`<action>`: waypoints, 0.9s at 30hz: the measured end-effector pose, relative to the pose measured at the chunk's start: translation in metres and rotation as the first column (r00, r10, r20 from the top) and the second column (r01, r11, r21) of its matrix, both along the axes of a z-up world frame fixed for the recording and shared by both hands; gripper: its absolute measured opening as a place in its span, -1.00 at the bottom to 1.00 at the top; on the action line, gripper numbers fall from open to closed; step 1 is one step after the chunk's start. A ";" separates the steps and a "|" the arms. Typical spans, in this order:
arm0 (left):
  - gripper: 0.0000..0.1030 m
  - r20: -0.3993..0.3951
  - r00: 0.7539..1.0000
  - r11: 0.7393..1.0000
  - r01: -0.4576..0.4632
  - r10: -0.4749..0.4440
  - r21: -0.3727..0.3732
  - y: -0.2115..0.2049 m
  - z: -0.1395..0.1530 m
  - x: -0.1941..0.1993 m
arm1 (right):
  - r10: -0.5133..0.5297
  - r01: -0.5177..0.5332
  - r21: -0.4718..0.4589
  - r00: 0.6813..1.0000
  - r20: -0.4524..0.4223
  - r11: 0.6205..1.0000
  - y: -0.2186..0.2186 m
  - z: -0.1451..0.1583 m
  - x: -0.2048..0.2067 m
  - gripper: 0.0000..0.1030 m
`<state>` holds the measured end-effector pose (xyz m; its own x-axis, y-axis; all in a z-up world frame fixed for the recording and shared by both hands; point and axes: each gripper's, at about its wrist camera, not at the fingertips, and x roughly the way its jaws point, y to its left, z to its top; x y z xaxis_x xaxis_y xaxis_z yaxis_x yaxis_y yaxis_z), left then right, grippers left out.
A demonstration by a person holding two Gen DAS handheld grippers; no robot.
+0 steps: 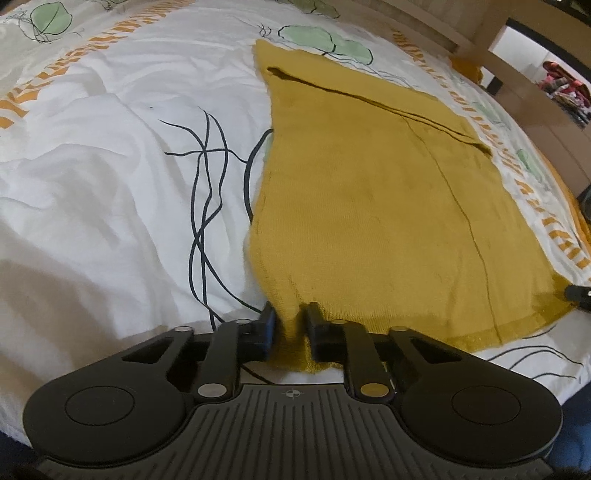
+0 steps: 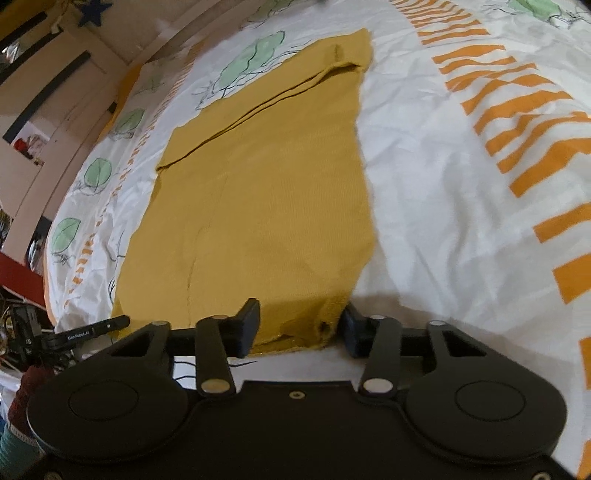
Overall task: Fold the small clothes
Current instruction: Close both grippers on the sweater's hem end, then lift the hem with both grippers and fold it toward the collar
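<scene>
Left hand-held gripper (image 1: 290,325) pinches the near hem of the mustard garment (image 1: 376,206); right hand-held gripper (image 2: 301,326) straddles the hem's other corner, jaws part-spread, pads not pressing; the garment lies flat on the bed (image 1: 110,166), whose cover shows green leaves and orange bands.

Leaf-patterned white bedspread (image 1: 110,166), wooden furniture (image 1: 480,37)

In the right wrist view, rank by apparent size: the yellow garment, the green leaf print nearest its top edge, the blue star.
1. Yellow garment, by far.
2. Green leaf print.
3. Blue star, smallest, though farther away, so uncertain.
</scene>
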<state>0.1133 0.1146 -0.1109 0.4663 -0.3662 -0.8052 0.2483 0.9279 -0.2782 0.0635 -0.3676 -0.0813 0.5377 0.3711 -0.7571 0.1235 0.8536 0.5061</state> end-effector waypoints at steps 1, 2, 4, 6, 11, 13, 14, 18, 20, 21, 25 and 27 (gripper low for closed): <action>-0.86 0.007 1.000 1.000 0.001 -0.001 -0.005 0.000 0.001 -0.001 | -0.004 0.004 -0.016 1.000 -0.003 1.000 0.000 0.000 0.000 -0.43; -0.87 0.015 1.000 1.000 0.004 -0.004 -0.007 0.000 0.002 -0.002 | -0.007 0.007 -0.026 1.000 -0.004 1.000 -0.001 -0.001 -0.001 -0.70; -0.89 0.047 0.999 1.000 0.013 -0.013 0.001 -0.002 0.006 -0.006 | -0.015 0.015 -0.021 1.000 0.004 1.000 -0.003 -0.002 -0.002 -0.74; -0.89 0.077 0.997 1.000 0.014 -0.015 0.007 -0.004 0.010 -0.010 | -0.024 0.024 -0.009 0.999 0.022 1.000 -0.004 -0.001 -0.004 -0.75; -0.89 0.113 0.993 0.999 -0.027 0.032 -0.046 0.000 0.022 -0.011 | -0.051 0.047 0.055 0.996 0.073 0.997 -0.006 0.003 -0.004 -0.76; -0.89 0.116 0.991 0.995 -0.050 0.060 -0.086 0.005 0.028 -0.010 | -0.064 0.057 0.081 0.994 0.089 0.995 -0.007 0.004 -0.004 -0.76; -0.89 0.120 0.990 0.993 -0.058 0.070 -0.102 0.008 0.031 -0.009 | -0.072 0.062 0.097 0.993 0.099 0.993 -0.008 0.004 -0.003 -0.76; -0.89 0.134 0.985 0.984 -0.092 0.112 -0.153 0.014 0.043 -0.005 | -0.093 0.075 0.132 0.986 0.136 0.988 -0.010 0.009 0.001 -0.76; -0.89 0.138 0.981 0.977 -0.108 0.135 -0.186 0.017 0.049 0.000 | -0.102 0.078 0.147 0.981 0.164 0.986 -0.011 0.013 0.004 -0.77; -0.89 0.142 0.980 0.973 -0.112 0.142 -0.202 0.018 0.052 0.002 | -0.107 0.079 0.154 0.978 0.178 0.985 -0.011 0.016 0.006 -0.77; -0.89 0.171 0.973 0.963 -0.112 0.157 -0.244 0.017 0.069 0.019 | -0.136 0.093 0.185 0.962 0.237 0.978 -0.015 0.029 0.019 -0.77; -0.89 0.188 0.970 0.961 -0.106 0.157 -0.257 0.015 0.076 0.029 | -0.149 0.100 0.192 0.953 0.262 0.976 -0.018 0.035 0.029 -0.77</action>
<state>0.1425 0.1297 -0.0347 0.6686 -0.4635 -0.5816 0.2042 0.8664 -0.4557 0.0926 -0.3858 -0.0461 0.7653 0.4008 -0.5037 0.0590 0.7356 0.6749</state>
